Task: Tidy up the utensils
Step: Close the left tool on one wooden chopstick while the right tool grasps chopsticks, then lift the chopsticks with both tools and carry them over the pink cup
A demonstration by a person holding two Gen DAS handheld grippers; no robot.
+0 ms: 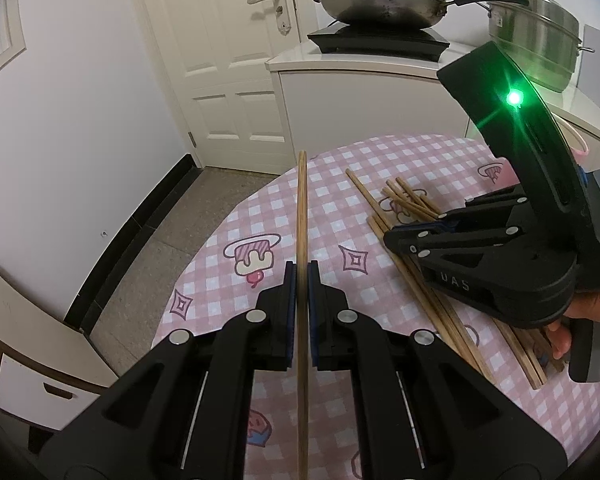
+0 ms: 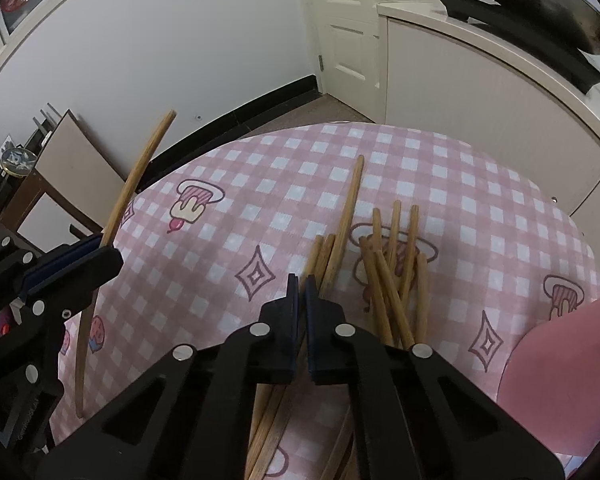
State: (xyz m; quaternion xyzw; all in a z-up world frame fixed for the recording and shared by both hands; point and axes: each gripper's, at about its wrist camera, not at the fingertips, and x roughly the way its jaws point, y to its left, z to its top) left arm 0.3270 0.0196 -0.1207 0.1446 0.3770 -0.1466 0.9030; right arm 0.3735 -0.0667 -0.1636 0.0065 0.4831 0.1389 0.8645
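My left gripper (image 1: 301, 276) is shut on one wooden chopstick (image 1: 302, 208), which runs straight up between the pads over the pink checked tablecloth (image 1: 260, 208). The right wrist view shows that gripper (image 2: 108, 250) at the left, with the chopstick (image 2: 140, 168) slanting through it. My right gripper (image 2: 302, 286) has its jaws together, low over a loose pile of chopsticks (image 2: 392, 280). Wood shows in the slit behind the pads, but I cannot tell whether a stick is pinched. In the left wrist view the right gripper (image 1: 392, 236), held by a hand (image 1: 592, 308), covers part of the pile (image 1: 384, 200).
A pink container (image 2: 560, 360) stands at the table's right edge. Behind the table, a white counter (image 1: 340, 64) carries a wok (image 1: 380, 4) on an induction cooker and a steel steamer pot (image 1: 540, 32). A low drawer unit (image 1: 40, 360) stands on the floor at the left.
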